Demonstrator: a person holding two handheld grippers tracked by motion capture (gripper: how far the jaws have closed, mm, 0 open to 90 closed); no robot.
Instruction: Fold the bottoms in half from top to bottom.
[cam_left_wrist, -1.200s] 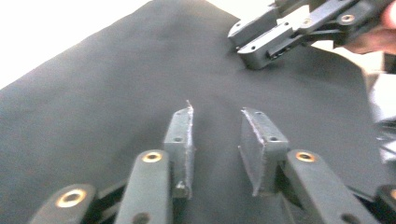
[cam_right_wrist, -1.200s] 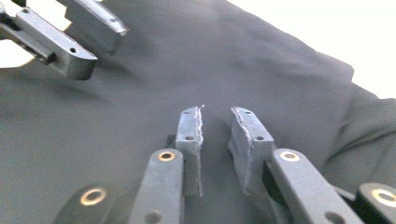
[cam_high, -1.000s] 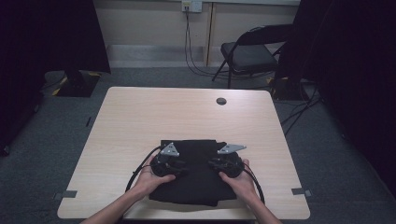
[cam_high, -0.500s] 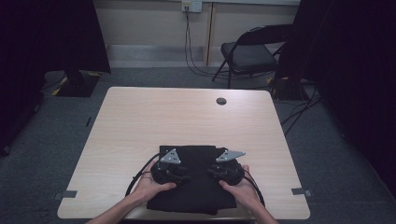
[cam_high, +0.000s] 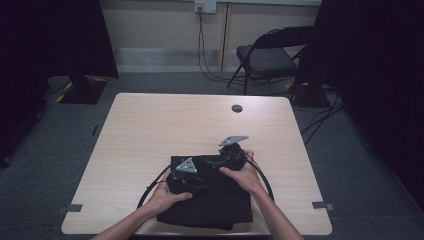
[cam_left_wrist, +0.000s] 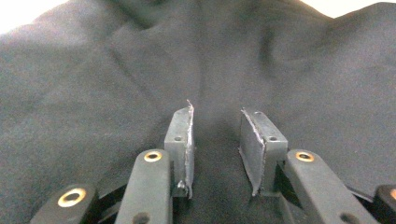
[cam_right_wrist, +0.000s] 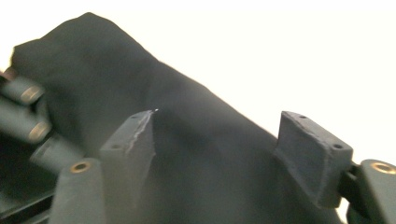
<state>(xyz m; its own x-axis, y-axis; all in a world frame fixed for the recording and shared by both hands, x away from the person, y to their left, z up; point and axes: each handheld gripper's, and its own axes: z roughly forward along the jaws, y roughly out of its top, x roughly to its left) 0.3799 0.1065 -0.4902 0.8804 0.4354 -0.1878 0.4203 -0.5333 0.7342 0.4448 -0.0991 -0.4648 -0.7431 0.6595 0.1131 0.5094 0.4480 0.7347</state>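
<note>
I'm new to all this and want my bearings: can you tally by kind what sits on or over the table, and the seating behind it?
Black folded cloth: 1
Handheld grippers: 2, the left gripper and the right gripper
Wooden table: 1
Round dark cable grommet in the tabletop: 1
Folding chair: 1
Total: 6

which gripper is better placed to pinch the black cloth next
Left, likely. The left gripper sits low over the black cloth, fabric between its part-open jaws. The right gripper, jaws just opened wide, is out by the cloth's far edge.
</note>
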